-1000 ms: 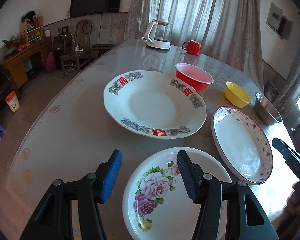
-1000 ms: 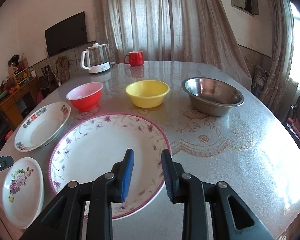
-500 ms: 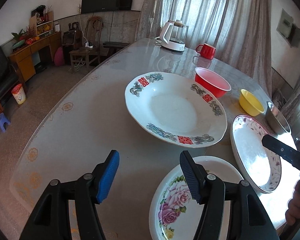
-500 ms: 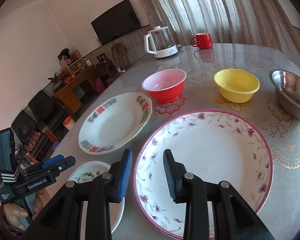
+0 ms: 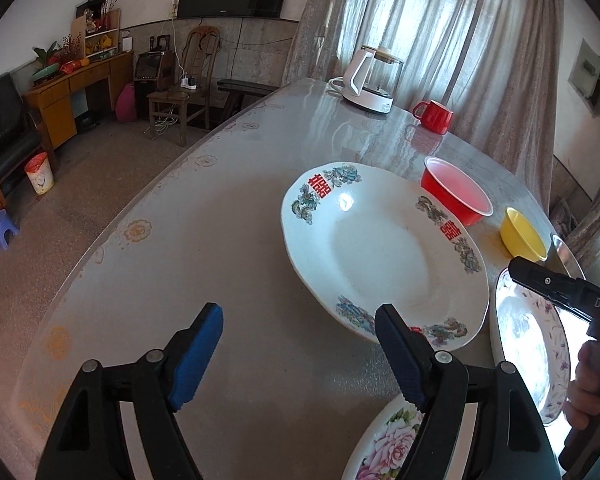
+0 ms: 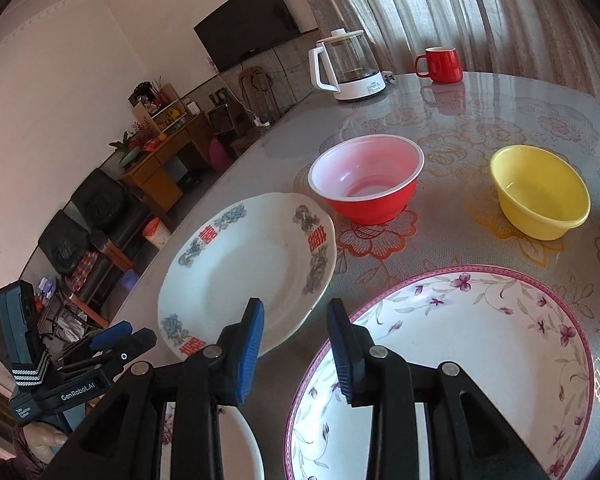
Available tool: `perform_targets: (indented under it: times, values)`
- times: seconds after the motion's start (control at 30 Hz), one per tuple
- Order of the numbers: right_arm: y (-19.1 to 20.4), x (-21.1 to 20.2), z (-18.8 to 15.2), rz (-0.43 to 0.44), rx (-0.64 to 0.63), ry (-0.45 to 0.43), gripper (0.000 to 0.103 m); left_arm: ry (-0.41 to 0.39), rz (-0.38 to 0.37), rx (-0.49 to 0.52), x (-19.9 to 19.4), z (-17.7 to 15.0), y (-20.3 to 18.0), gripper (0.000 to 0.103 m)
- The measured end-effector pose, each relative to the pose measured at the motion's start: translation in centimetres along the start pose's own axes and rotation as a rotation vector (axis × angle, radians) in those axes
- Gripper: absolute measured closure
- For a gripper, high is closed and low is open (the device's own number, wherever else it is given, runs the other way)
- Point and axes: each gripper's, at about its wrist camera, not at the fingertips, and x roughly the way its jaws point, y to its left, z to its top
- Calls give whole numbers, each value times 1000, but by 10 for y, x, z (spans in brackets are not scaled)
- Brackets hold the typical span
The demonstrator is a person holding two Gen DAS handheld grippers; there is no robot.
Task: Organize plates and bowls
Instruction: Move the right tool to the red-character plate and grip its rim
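A white plate with red characters [image 5: 380, 256] lies mid-table. To its right is a larger purple-flower plate [image 5: 532, 344], and a small rose plate [image 5: 388, 448] is nearest me. My left gripper [image 5: 298, 316] hovers over bare table left of the rose plate. Its jaws are opening with nothing between them, and the right finger overlaps the character plate's near rim. My right gripper [image 6: 295, 308] is open by a narrow gap and empty. It hangs over the strip between the character plate [image 6: 244, 276] and the purple-flower plate [image 6: 460, 360]. Behind them stand a red bowl [image 6: 368, 184] and a yellow bowl [image 6: 540, 196].
A steel bowl [image 5: 566, 258] sits at the right edge, partly hidden. A white kettle [image 5: 370, 84] and a red mug [image 5: 434, 116] stand at the far end. The table's curved edge [image 5: 112, 240] drops to the floor on the left, with a wooden chair [image 5: 180, 92] beyond.
My left gripper slid left off the rose plate to bare table and its jaws widened. My right gripper swung left from the purple-flower plate's middle to that plate's left rim.
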Motion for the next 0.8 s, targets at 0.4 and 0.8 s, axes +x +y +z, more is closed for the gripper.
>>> perform_targets:
  times: [0.4,0.8]
  values:
    - [-11,32,27,-4,24,16,71,32,-85,-164,25,34,32,17]
    - [-11,63,37,-25,-12,63,71,82,-88,-177,64,56,36,59]
